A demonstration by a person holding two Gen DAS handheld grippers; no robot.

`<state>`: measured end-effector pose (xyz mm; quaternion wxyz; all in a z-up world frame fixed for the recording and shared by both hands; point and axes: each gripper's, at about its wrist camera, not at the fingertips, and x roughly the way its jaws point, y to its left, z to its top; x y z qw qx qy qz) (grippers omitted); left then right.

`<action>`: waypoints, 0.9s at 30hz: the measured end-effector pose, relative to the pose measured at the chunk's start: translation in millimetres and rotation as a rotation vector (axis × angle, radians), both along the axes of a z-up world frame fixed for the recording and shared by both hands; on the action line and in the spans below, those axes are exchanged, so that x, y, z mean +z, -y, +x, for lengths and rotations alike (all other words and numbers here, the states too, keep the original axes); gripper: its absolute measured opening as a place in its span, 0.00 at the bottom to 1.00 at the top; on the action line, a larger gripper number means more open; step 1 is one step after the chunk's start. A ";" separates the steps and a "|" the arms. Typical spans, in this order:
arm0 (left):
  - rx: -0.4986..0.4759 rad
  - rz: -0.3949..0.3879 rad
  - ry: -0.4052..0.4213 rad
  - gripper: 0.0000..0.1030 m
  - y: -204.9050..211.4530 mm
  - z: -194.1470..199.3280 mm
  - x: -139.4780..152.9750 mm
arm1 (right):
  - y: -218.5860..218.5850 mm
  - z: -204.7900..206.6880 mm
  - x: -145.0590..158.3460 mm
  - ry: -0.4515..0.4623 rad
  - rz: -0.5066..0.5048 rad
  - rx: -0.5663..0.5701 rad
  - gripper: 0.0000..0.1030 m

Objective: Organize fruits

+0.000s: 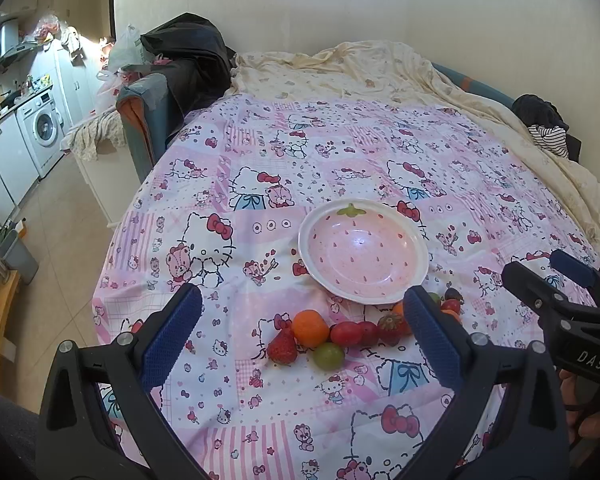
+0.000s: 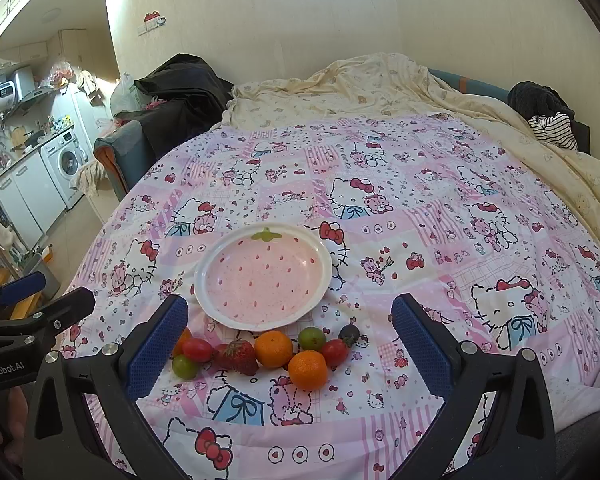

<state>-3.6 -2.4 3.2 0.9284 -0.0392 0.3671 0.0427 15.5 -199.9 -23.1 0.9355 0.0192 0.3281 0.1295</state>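
Note:
A pink strawberry-pattern plate (image 1: 416,252) (image 2: 324,258) lies empty on the bed's Hello Kitty sheet. A row of small fruits lies just in front of it: oranges (image 1: 310,327) (image 2: 308,369), strawberries (image 1: 283,346) (image 2: 238,356), red tomatoes (image 1: 346,333) (image 2: 197,349), green fruits (image 1: 329,356) (image 2: 311,338) and a dark grape (image 2: 349,333). My left gripper (image 1: 302,346) is open and empty, hovering over the fruits. My right gripper (image 2: 288,354) is open and empty, also above the fruits. Each gripper shows at the edge of the other's view (image 1: 548,276) (image 2: 46,296).
A cream duvet (image 1: 380,68) is bunched at the far end of the bed, with dark clothes (image 1: 540,114) at the right and a black bag (image 1: 192,52) at the left. The bed's left edge drops to the floor by a kitchen with a washing machine (image 1: 44,128).

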 end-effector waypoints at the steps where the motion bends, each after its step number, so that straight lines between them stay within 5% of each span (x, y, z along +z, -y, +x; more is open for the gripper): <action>1: 0.000 0.000 -0.001 0.97 0.0 0.0 -0.1 | -0.1 -0.1 0.1 0.001 0.000 0.000 1.00; 27: -0.004 0.005 0.007 0.97 1.8 0.0 1.9 | -0.3 -0.2 -0.3 0.000 0.003 0.000 1.00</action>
